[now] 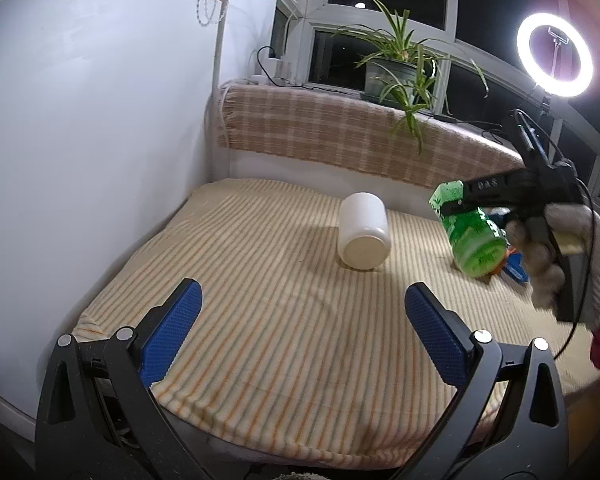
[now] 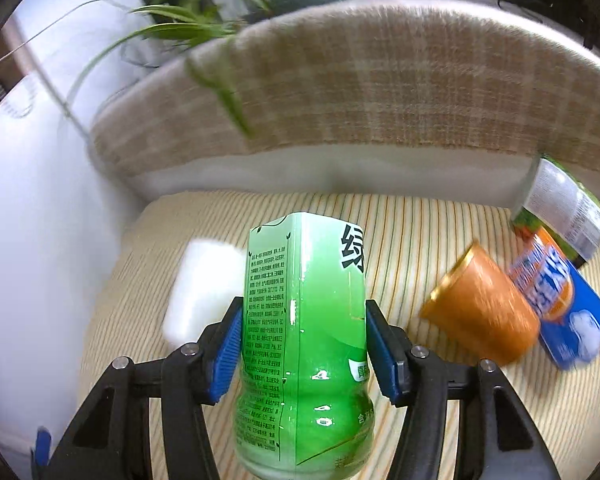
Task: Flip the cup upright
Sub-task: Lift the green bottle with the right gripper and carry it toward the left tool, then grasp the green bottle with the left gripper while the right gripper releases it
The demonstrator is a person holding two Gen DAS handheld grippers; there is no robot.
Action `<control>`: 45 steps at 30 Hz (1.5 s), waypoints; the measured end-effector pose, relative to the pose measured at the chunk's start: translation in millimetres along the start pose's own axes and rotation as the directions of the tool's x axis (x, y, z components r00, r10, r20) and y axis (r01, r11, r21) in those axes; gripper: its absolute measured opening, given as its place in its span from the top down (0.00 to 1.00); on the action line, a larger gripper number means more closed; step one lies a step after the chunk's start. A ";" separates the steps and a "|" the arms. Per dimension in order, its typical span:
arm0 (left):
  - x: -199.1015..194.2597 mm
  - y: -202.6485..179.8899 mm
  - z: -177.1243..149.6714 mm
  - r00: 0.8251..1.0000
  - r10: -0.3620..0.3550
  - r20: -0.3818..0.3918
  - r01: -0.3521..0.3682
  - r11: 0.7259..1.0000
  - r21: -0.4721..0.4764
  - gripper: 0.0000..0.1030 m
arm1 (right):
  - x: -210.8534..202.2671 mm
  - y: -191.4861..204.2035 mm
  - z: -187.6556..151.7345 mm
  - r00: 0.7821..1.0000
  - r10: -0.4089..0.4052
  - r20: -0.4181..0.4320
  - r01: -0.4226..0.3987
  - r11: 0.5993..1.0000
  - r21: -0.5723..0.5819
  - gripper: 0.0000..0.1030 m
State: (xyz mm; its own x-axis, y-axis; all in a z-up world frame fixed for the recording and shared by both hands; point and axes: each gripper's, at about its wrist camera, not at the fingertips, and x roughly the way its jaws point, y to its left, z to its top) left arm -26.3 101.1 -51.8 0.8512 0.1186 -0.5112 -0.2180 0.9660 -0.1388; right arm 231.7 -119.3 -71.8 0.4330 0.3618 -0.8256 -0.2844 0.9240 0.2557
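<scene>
Task thing: the white cup (image 1: pixel 363 231) lies on its side near the middle of the striped cloth (image 1: pixel 260 312), its flat base turned toward the left wrist camera and its mouth facing away toward the plaid-covered backrest (image 1: pixel 340 128).
Progress: judging by this pose, the flip is not done; nothing touches the cup and it is not upright.
Left gripper: the left gripper (image 1: pixel 302 328) hangs low over the near part of the cloth with its blue pads spread wide and nothing between them; the cup sits ahead of it, apart from both pads.
Right gripper: the right gripper (image 2: pixel 304 344) is clamped on a green bottle (image 2: pixel 304 344), one blue pad pressed on each side of the label; from the left wrist view the bottle (image 1: pixel 474 236) is tilted, held to the right of the cup and clear of it.
What is left: as a judgement, the cup must be reached, gripped around its wall, turned base-down and set on the cloth.
Other things: an orange cup (image 2: pixel 484 312) and a blue and orange can (image 2: pixel 560 300) lie to the right, well apart from the white cup.
Hard to see: the cup's mouth and inside are hidden; in the right wrist view the cup (image 2: pixel 204 284) is only a white blur partly behind the bottle, and the items at the right edge are smeared and cut off.
Cannot tell: whether the bottle's lower end touches the cloth.
</scene>
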 end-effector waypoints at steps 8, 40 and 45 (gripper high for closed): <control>0.7 -19.2 -3.4 0.999 -0.039 -0.015 0.039 0.999 0.022 0.00 | -26.4 2.2 -64.1 1.000 -0.010 -0.007 0.009 1.000 -0.020 0.43; 102.5 -112.7 14.7 0.786 -0.485 -0.382 0.435 0.874 -0.216 0.08 | -133.4 -112.2 -164.6 0.986 -0.066 0.150 0.039 0.983 0.181 0.19; 134.6 -131.0 13.3 0.709 -0.544 -0.449 0.441 0.839 -0.320 0.12 | -163.0 -149.1 -192.0 0.975 -0.132 0.180 0.074 0.952 0.297 0.19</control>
State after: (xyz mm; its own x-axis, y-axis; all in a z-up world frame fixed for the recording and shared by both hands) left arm 123.2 -6.4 -91.1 0.5081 -0.5444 -0.6675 0.0396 0.7889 -0.6132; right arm 39.3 -339.8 -72.0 0.6139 0.2533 -0.7477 0.0151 0.9432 0.3319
